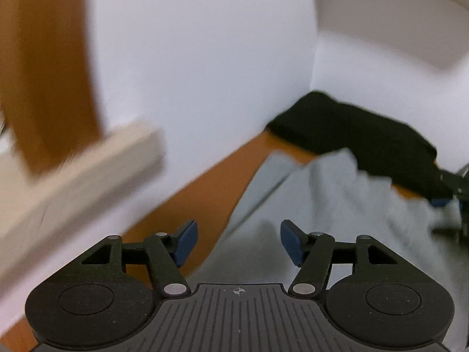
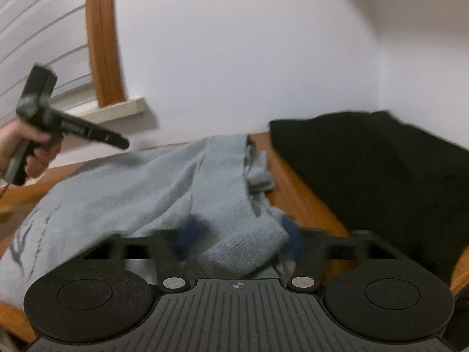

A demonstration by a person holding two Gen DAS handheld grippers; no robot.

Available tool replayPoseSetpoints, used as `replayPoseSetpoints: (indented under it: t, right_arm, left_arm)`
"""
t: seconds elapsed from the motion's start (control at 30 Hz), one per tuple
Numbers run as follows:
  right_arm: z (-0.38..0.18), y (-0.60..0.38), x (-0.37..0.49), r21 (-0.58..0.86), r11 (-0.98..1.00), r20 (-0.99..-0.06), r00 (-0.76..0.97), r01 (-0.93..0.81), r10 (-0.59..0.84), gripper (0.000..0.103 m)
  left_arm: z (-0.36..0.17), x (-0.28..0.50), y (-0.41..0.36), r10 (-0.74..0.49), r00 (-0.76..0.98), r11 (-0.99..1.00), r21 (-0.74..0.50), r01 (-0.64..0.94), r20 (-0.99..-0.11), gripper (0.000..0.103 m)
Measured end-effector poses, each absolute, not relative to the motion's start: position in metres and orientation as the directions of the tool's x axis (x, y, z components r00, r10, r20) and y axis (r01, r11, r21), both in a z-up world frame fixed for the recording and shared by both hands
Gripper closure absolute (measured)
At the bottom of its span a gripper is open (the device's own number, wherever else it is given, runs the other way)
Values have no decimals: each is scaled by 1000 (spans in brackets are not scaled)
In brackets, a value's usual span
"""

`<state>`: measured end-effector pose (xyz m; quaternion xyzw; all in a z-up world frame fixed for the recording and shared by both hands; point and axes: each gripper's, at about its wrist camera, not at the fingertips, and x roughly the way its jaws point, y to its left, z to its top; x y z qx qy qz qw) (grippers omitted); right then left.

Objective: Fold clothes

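A grey sweater (image 2: 123, 193) lies spread and rumpled over the wooden bench (image 2: 304, 202), with a folded black garment (image 2: 381, 170) beyond it against the white wall (image 2: 234, 58). The right claw (image 2: 237, 240) has a ribbed grey cuff or hem bunched between its blue pads, which are blurred; they look closed onto the knit, though the blur leaves that a judgement. The left claw (image 1: 239, 242) hangs above the sweater's near edge with its pads standing well apart and nothing between them; in the right view a hand (image 2: 17, 146) carries it raised off to the left of the right claw, clear of the cloth. The step in hand seems to be one fold of the grey sweater, the right claw carrying a sleeve or edge. The next move calls for laying that gathered part flat across the body without dragging the rest, and for the left claw to come down and pin or take a matching edge.
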<state>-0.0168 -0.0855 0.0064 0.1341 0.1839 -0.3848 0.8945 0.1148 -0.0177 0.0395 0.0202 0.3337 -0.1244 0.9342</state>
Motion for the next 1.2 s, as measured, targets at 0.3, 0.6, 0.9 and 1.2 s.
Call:
replayPoseSetpoints:
  t: [0.3,0.6,0.9,1.2]
  right_arm:
    - [45,-118,-2,87,634,-466,594,768,-656,56]
    - [50,-202,103,183,662,-630,603,727,-488,42]
    - [71,-207,125,84,664,-515,603,743,-610,97]
    - [71,-192,103,-29,640,-566,516,767,-643,79]
  left_arm:
    - [19,84,32,-282,763,958,-124,259,-581,31]
    - [9,82,47,-356,751,933,-172,315,-556,54]
    - [11,76,61,-388,744,922,-231,311,-544,96]
    - [10,75,69,-331,745,943,-234,238,-579,65]
